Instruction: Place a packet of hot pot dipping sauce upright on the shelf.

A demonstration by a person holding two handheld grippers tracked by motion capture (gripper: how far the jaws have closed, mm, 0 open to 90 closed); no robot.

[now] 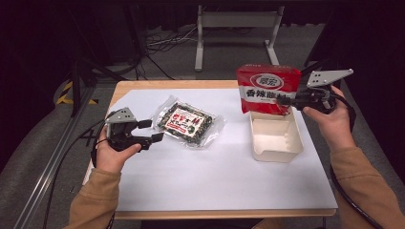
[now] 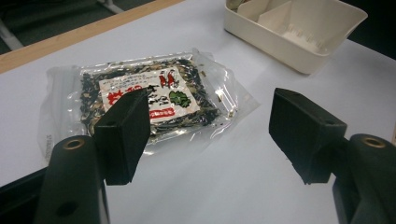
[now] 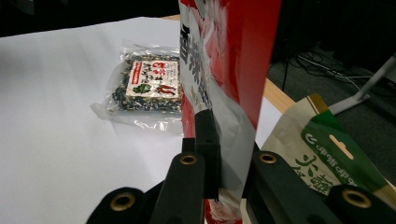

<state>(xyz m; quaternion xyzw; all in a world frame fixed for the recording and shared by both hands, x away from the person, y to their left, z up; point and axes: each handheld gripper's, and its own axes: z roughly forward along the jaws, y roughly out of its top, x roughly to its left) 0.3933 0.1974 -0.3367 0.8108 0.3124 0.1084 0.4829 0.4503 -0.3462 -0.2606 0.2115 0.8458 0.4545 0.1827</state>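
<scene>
Here, nearest you, your left gripper (image 1: 154,131) sits low over the white sheet (image 1: 200,176) near the left edge of the table (image 1: 157,86), held in your left hand (image 1: 112,152); its jaws stand wide apart with nothing between them. In the left gripper view the two black pads frame bare sheet, and one pad overlaps the near edge of the clear packet (image 2: 149,100) without any sign of pressing on it. That clear packet of dark dried bits with a red and white label lies flat on the sheet just beyond the left gripper's tips, well left of the cream tray (image 1: 276,138). Further right, your right hand (image 1: 329,119) holds the right gripper (image 1: 286,101) up off the table, jaws clamped tight on the lower right edge of the red bag (image 1: 268,88). The red bag hangs upright in the air, its bottom edge just above the far end of the cream tray, which stands open on the sheet's right side. In the right gripper view the pads pinch a silver seam of the red bag (image 3: 224,70), with the clear packet beyond on the sheet. Beside the jaws, at the right of that view, lies a green and beige pouch (image 3: 322,154); what it rests on you cannot tell.
</scene>
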